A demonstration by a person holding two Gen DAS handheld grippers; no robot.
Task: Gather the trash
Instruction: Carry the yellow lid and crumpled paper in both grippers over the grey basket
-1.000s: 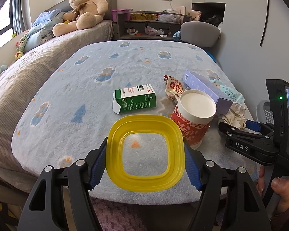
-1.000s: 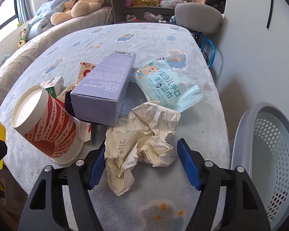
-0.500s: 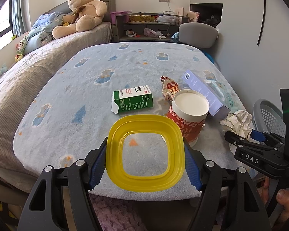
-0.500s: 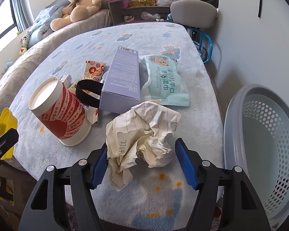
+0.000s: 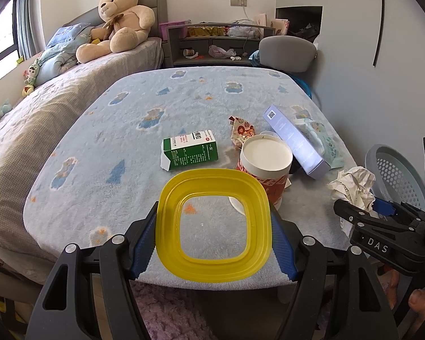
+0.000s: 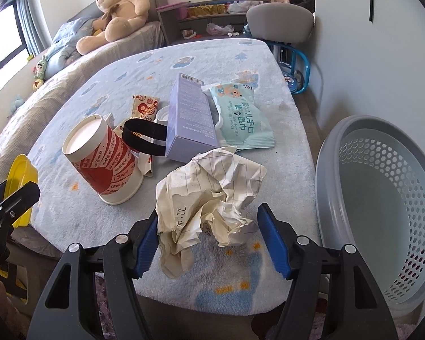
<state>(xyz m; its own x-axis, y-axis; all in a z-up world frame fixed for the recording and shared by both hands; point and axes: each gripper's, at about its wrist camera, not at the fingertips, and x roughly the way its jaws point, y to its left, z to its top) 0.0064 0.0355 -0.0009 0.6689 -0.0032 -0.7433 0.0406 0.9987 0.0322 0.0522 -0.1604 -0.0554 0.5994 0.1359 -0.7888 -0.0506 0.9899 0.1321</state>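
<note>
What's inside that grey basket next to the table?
The grey basket looks empty: only its bare perforated wall and pale floor show. Its lowest near part is cut off by the picture edge and the right gripper, which holds crumpled paper.

Over the last second the right gripper [image 6: 208, 240] has drawn back from the clutter with the crumpled paper [image 6: 209, 195] between its blue pads and carried it toward the table's near right corner. The paper was lying against the purple box [image 6: 189, 119]; it is now apart from it and closer to the grey basket [image 6: 382, 226], which fills more of the right wrist view. In the left wrist view the paper [image 5: 352, 184] now shows beside the basket [image 5: 396, 175].
</note>
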